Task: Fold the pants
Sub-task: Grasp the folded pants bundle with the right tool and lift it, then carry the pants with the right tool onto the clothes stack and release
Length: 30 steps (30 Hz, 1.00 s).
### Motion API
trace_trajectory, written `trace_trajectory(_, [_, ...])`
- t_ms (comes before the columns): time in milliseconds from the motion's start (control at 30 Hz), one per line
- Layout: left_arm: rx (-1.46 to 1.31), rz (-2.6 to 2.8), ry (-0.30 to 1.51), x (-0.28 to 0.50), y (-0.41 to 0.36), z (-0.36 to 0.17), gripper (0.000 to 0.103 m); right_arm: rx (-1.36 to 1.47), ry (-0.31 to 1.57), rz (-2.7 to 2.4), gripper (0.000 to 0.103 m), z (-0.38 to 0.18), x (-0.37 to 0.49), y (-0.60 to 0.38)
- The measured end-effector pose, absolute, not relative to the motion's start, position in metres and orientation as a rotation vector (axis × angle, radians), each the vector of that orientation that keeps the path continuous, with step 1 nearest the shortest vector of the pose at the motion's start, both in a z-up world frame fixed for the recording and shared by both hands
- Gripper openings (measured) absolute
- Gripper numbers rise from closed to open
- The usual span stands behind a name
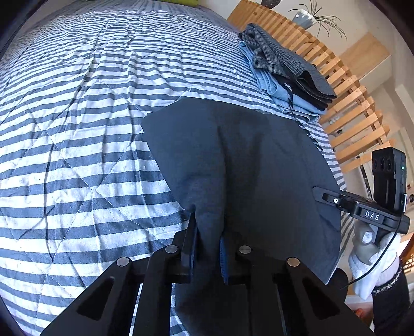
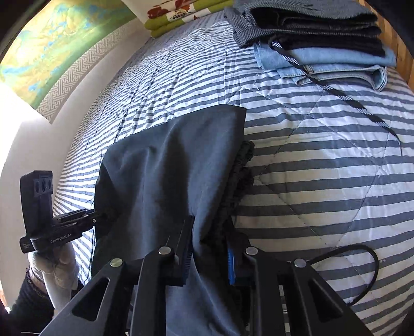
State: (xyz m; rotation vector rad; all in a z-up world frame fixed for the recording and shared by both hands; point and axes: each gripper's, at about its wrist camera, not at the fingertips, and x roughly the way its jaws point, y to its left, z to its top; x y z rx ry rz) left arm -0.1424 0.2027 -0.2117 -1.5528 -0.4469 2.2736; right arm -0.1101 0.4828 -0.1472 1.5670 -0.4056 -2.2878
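Dark navy pants (image 1: pixel 248 160) lie partly folded on a blue-and-white striped quilt (image 1: pixel 85 124). My left gripper (image 1: pixel 208 248) is shut on the near edge of the pants, the cloth pinched between its pads. In the right wrist view the same pants (image 2: pixel 165 165) spread ahead, with a gathered black waistband (image 2: pixel 240 168) along their right side. My right gripper (image 2: pixel 209 256) is shut on the pants near that waistband. Each gripper shows in the other's view: the right one (image 1: pixel 326 196) at the cloth's right edge, the left one (image 2: pixel 98 219) at its left edge.
A stack of folded clothes (image 1: pixel 287 75) sits at the far side of the bed, by a wooden slatted frame (image 1: pixel 344 93). A black-and-white strap (image 2: pixel 344 95) trails from the stack (image 2: pixel 320 38) over the quilt. Folded green bedding (image 2: pixel 181 15) lies by the wall. Gloved hands (image 1: pixel 372 261) hold the grippers.
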Motion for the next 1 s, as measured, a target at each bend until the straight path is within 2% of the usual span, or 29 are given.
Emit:
trace_trajectory(33, [-1.555,2.266,-0.452,-0.143,0.201,-0.212,0.014,1.556,-0.38,-2.298,0.019,-0.147,-0.108,0.481])
trace_trajectory(67, [-1.56,2.26,-0.456,-0.142,0.2,-0.214,0.014,1.569,-0.359,-2.307,0.024,-0.149,-0.109,0.48])
trace_trajectory(167, [-1.571,2.249,-0.454,-0.142,0.198,-0.217,0.014,1.653,-0.36,-2.283,0.045,-0.162,-0.114,0.486])
trace_trajectory(267, [-1.588,2.24,-0.484,-0.143,0.195,-0.224,0.014,1.672,-0.379,-2.267,0.049,-0.171,-0.117,0.488])
trace_trajectory(333, [-1.584,2.25,-0.503,-0.143,0.195,-0.225,0.014,1.671,-0.427,-2.262,0.044,-0.175,-0.118,0.493])
trace_trajectory(400, [-1.555,2.271,-0.499,-0.141,0.197,-0.218,0.013,1.647,-0.439,-2.277,0.028,-0.173,-0.114,0.493])
trace_trajectory(500, [-1.492,2.313,-0.452,-0.135,0.199,-0.198,0.011,1.557,-0.302,-2.346,0.018,-0.147,-0.099,0.481])
trace_trajectory(667, [-1.394,2.357,-0.397,-0.125,0.202,-0.158,0.009,1.459,-0.179,-2.457,0.016,-0.114,-0.079,0.465])
trace_trajectory(1000, [-1.211,2.36,-0.296,-0.149,0.241,-0.075,0.009,1.281,-0.249,-2.613,0.016,-0.046,-0.066,0.494])
